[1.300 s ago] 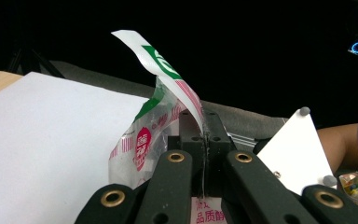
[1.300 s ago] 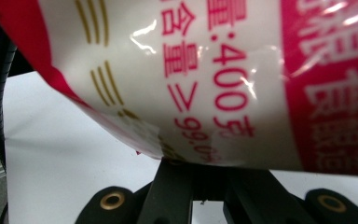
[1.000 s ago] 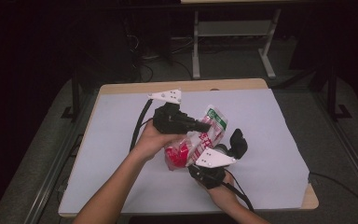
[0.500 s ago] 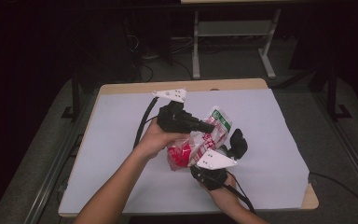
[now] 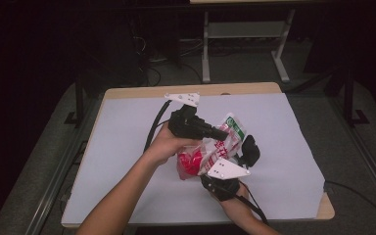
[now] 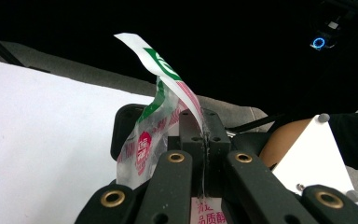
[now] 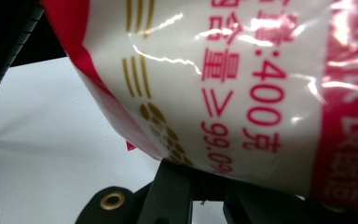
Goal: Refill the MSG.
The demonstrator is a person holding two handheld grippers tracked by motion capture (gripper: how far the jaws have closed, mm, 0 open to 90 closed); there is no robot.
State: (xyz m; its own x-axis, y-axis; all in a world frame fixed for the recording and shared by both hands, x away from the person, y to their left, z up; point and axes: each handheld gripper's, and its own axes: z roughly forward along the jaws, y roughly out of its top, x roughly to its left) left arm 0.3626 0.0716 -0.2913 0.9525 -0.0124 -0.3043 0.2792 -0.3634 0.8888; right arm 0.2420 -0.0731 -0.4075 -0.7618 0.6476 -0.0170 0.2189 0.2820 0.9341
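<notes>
Bag: red, white and green plastic pouch with printed text, held up off the table near its middle, between both grippers.
Bag top: green-and-white edge stands up and curls over above the left jaws.
Left gripper: in the person's left hand, pointing toward the table's right; jaws clenched on a thin fold of the bag, film pinched in the seam between them in the left gripper view.
Right gripper: in the right hand, coming from the near edge; grey plate on top. Jaws closed under the bag's lower part; the right gripper view has the printed film pressed right against the camera.
Table: white sheet over a wooden top, dark floor around.
Cables: one black lead trails from the left gripper across the sheet.
</notes>
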